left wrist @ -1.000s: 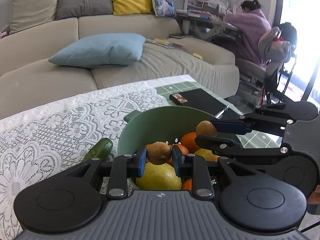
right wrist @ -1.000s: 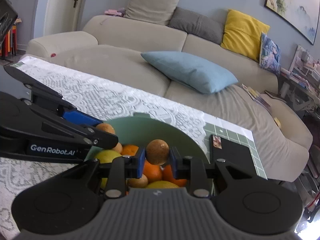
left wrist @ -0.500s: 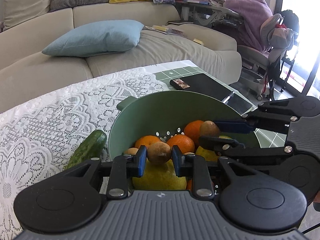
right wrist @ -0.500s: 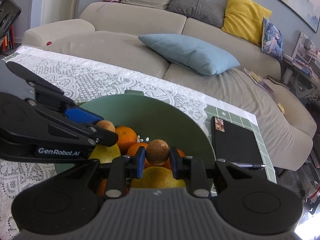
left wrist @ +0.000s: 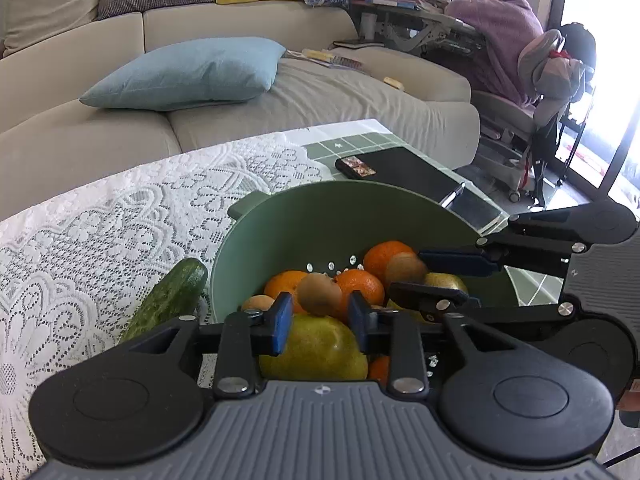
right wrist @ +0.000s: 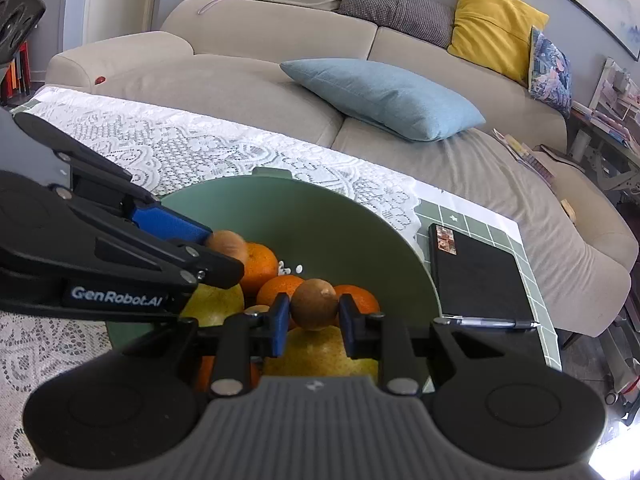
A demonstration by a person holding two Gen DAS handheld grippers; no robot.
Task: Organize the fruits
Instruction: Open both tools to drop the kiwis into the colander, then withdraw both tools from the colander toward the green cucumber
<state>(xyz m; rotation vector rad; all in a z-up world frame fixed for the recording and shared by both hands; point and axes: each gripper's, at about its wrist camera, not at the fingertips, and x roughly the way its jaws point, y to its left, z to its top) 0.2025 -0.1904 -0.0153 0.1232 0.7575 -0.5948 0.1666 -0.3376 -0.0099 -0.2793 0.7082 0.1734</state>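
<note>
Two grippers hang over the green colander near the table's far right corner. The left gripper has just been opening, its pads clear of the brown kiwi between them. The right gripper pinches another kiwi above the oranges. A cucumber lies beside the colander.

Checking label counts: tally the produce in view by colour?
Orange fruit: 4
Brown fruit: 3
Yellow-green fruit: 2
Cucumber: 1
Total: 10 visible
</note>
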